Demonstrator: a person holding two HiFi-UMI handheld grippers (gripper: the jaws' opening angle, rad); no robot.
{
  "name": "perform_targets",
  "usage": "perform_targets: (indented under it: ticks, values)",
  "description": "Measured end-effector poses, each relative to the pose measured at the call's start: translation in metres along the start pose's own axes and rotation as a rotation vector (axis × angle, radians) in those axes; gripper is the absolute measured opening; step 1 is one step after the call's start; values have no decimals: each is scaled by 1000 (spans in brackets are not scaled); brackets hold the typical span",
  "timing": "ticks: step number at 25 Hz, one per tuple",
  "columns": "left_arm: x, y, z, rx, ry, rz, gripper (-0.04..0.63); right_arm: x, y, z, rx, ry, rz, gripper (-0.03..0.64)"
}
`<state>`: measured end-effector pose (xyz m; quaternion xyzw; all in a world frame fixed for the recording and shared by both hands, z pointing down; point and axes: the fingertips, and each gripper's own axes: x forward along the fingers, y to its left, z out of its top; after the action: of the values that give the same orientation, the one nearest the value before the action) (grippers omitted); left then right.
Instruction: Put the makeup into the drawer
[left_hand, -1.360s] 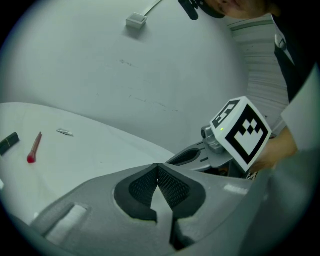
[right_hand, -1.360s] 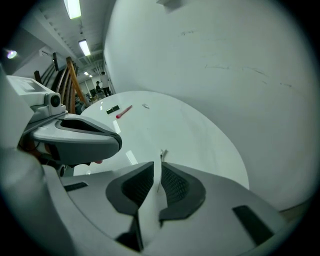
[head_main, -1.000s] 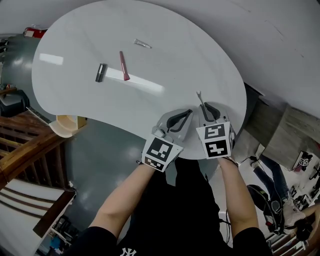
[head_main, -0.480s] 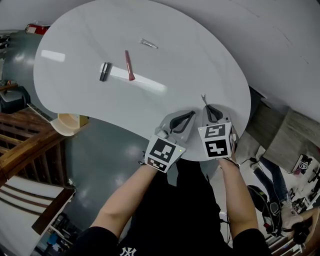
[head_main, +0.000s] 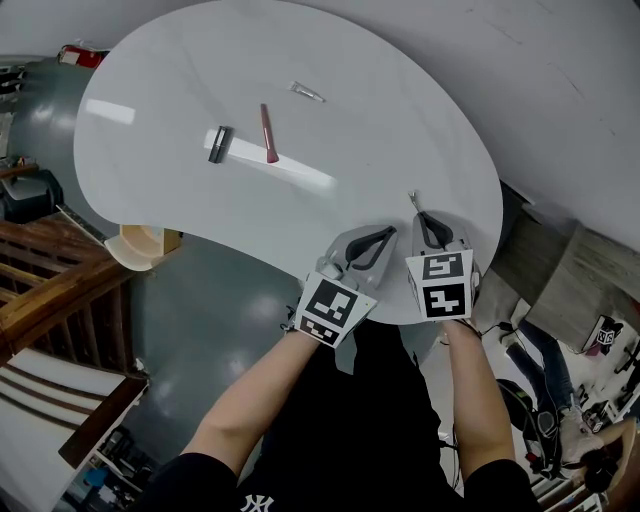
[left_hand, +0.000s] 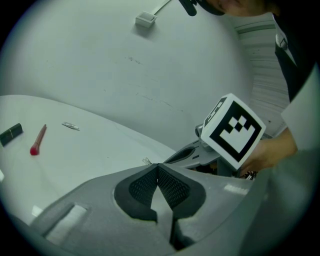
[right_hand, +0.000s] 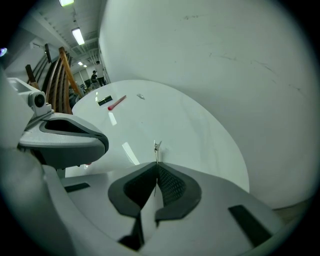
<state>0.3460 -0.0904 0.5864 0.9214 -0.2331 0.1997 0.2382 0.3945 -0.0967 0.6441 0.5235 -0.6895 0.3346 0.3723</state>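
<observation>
White table (head_main: 400, 120) holds distant lipstick (head_main: 217, 144), pink stick (head_main: 268, 133); right tool (right_hand: 156, 165) pinches metal clip (right_hand: 157, 148), left tool (left_hand: 158, 166) closed.

Left gripper (head_main: 385, 236) and right gripper (head_main: 418, 214) are the same build: pale grey moulded shells, black cross-hatched pads (left_hand: 172, 187) inside the jaws, and a white cube (head_main: 330, 308) with black square markers on each (lower middle of the head view). Person's wearing a black short-sleeved top (head_main: 340, 430), with a bit of white print (head_main: 255, 503) cut off at the bottom edge.
</observation>
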Motion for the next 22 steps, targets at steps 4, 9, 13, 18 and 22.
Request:
perform_targets:
  ticks: [4,9,13,18,22]
  values:
    - [-7,-2,8,4,-8,12,9,-15,3,15,3,-51,12,18]
    - [-24,-5,27,-17,-38,40,9,-43,16,38,0,-124,48,18]
    - [-52,-9,50,-6,-73,68,9,-75,36,66,-16,-209,80,18]
    - [-92,-2,78,-6,-129,132,9,-109,68,104,-52,-302,134,18]
    - [-120,7,97,-34,-182,184,9,-131,92,126,-88,-356,166,18]
